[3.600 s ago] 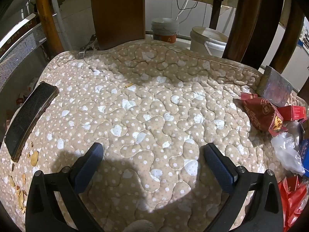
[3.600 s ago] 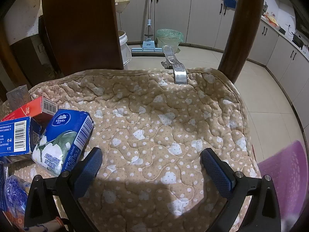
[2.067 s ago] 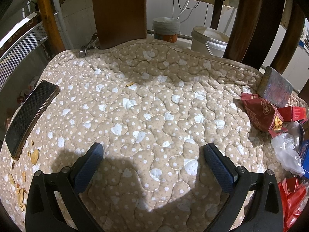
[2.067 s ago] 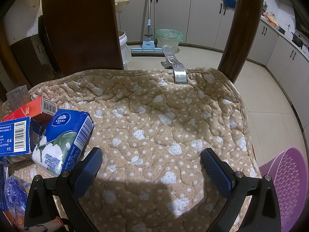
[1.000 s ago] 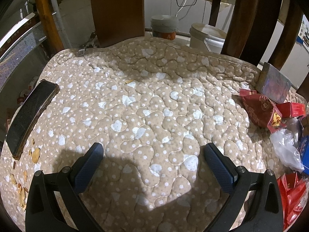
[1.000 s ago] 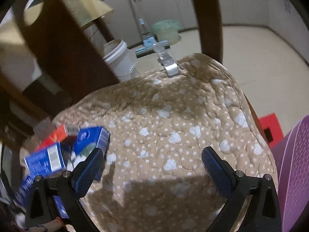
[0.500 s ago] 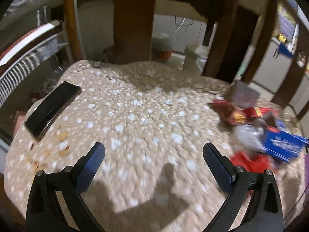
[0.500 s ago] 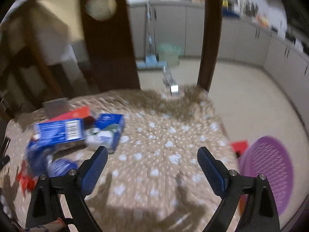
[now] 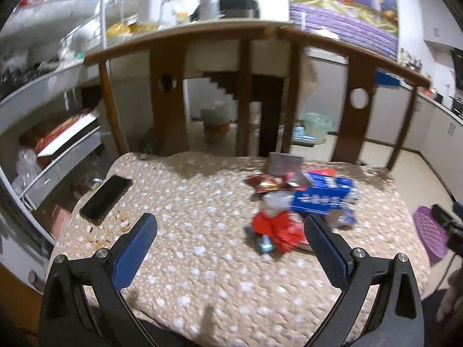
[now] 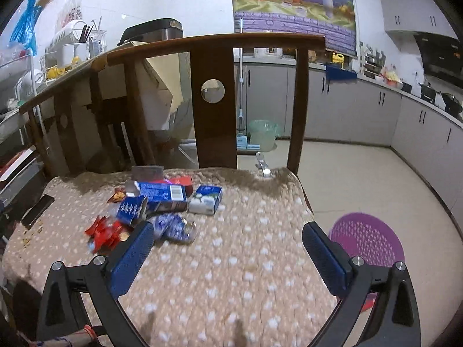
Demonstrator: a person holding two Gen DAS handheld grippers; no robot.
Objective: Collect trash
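Left gripper (image 9: 230,231): fingers spread wide, nothing between them, hovering above the near edge of the quilted cushion (image 9: 202,274). Right gripper (image 10: 227,240): likewise spread wide and empty, above the same cushion.

Trash heaped toward the chair backrest (image 10: 214,92), on the cushion: long blue carton (image 10: 162,192) lying flat, blue-and-white tissue pack (image 10: 205,199) just beside it on the right, smaller blue box (image 10: 133,209) in front, crumpled red wrapper (image 10: 105,232) nearest the left finger, blue foil bag (image 10: 172,227) just right of that wrapper, dark red snack bag (image 10: 118,195) behind the cartons, grey box (image 10: 147,172) closest to the backrest.

Left wrist view only: black phone (image 9: 105,199) on the cushion's left edge, well apart from the heap, with crumbs (image 9: 115,225) scattered just in front of it; wire rack shelf (image 9: 43,144) beyond that edge. Same heap seen here too, blurred: blue carton (image 9: 321,196), red wrapper (image 9: 275,228), snack bag (image 9: 267,185).

Right wrist view only, clearly: purple perforated basket (image 10: 367,240) on the floor, right of the cushion, apart from the heap; metal clip (image 10: 264,167) on the cushion's back edge, right of the backrest splat; green bin (image 10: 262,134) and mop (image 10: 240,110) behind the chair, by the grey cabinets.
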